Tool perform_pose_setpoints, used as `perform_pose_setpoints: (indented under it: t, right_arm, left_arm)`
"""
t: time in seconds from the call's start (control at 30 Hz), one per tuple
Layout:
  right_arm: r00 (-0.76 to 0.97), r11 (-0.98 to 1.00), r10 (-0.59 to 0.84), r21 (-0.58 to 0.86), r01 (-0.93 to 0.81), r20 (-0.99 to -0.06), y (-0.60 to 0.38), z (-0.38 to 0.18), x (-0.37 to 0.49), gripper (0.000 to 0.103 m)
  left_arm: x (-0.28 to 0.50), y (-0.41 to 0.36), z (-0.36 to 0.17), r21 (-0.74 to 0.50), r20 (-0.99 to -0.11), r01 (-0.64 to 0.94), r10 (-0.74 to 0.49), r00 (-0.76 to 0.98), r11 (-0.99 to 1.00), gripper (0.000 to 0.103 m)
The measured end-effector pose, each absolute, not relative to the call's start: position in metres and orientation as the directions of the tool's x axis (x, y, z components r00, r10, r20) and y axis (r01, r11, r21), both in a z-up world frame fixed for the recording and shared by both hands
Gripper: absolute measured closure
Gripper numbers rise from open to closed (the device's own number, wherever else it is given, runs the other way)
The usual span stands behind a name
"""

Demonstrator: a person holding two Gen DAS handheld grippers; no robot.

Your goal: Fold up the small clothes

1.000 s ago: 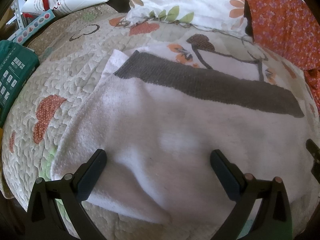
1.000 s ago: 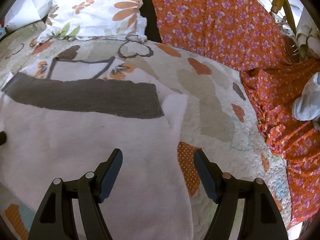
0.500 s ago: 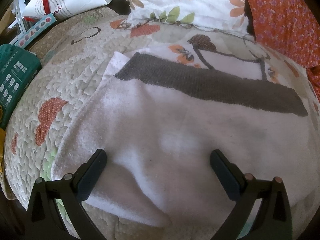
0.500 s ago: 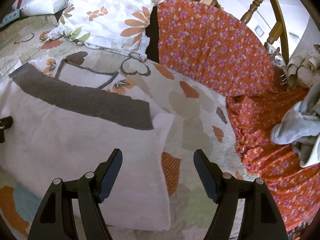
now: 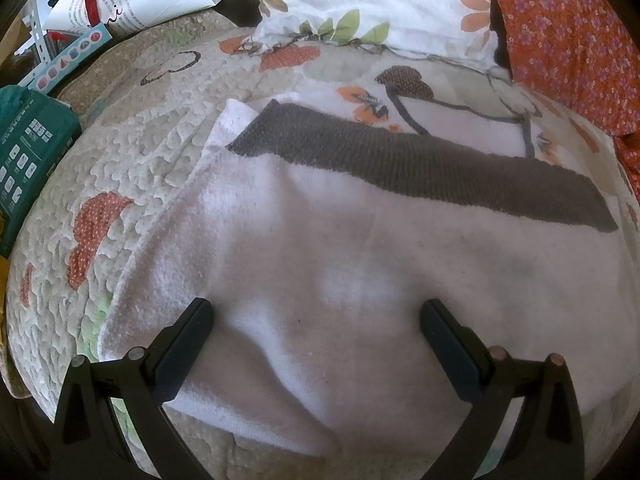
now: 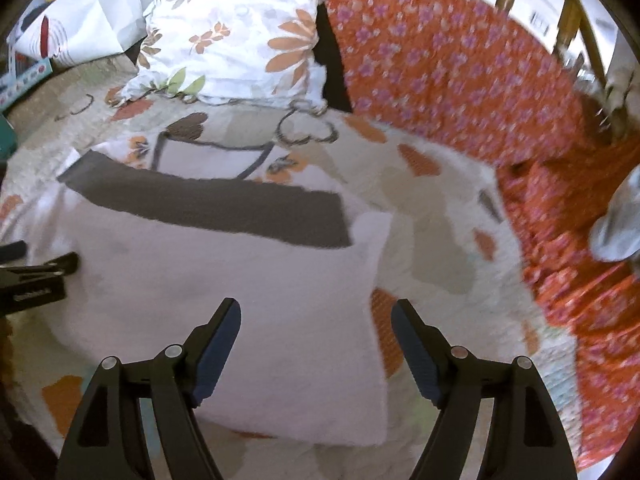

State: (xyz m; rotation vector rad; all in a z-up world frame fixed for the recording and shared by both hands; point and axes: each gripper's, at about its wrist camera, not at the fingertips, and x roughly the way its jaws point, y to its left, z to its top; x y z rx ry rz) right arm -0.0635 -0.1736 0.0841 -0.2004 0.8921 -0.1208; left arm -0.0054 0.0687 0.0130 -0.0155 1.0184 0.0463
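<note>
Left wrist view shows me the white towel (image 5: 360,264) with its dark grey band (image 5: 420,164), lying flat on the quilt (image 5: 132,152). I think it lies spread out like this so that I can reach its edges and fold it neatly. One bit near my side is lumpy, and a fold of cloth bulges close to my left finger.

My left gripper (image 5: 318,330) hangs right over the near part of the towel. Its two fingers are wide apart and nothing is between them. The towel spreads out ahead of it and to both sides, and the grey band is on the far side.

My right gripper (image 6: 316,330) is wide apart too and grips nothing. The towel's right edge (image 6: 376,304) runs up between its two fingers, so the left finger is over towel and the right finger is over bare quilt. I think I am there because that edge is a good place to grab next. I can see the tip of the left gripper off to my left in this view, over the same towel.

Past the towel is a flowery pillow (image 5: 372,4). An orange flowery cloth (image 6: 460,76) lies far ahead and to the right. A green box (image 5: 28,152) sits far off to the left.
</note>
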Motion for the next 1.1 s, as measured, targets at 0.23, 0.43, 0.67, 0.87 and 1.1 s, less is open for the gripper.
perform_pose_setpoints:
  t: [0.23,0.43,0.67,0.87,1.1]
  right_arm:
    - [0.537,0.998,-0.060,-0.058,0.020,-0.842,-0.184,0.073,-0.062,0.021]
    - [0.526,0.999,-0.051,-0.038,0.037,-0.849,-0.188,0.074,-0.062,0.020]
    - [0.574,0.994,-0.107,-0.097,0.048,-0.812,-0.183,0.085,-0.067,0.019]
    - [0.705,0.986,-0.164,-0.122,0.110,-0.690,-0.188,0.119,-0.081,0.017]
    - [0.774,0.982,-0.186,-0.099,0.159,-0.605,-0.198,0.143,-0.089,0.014]
  left_arm:
    - [-0.006,0.069,0.013,0.011,-0.851,-0.046,0.034,0.524,0.999,0.000]
    - [-0.005,0.069,0.012,0.012,-0.851,-0.046,0.034,0.525,0.999,0.000]
    - [-0.006,0.068,0.012,0.012,-0.850,-0.046,0.035,0.525,0.999,0.000]
    - [-0.006,0.067,0.011,0.015,-0.849,-0.046,0.037,0.526,0.999,0.000]
    - [-0.006,0.067,0.011,0.016,-0.849,-0.045,0.038,0.527,0.999,0.000]
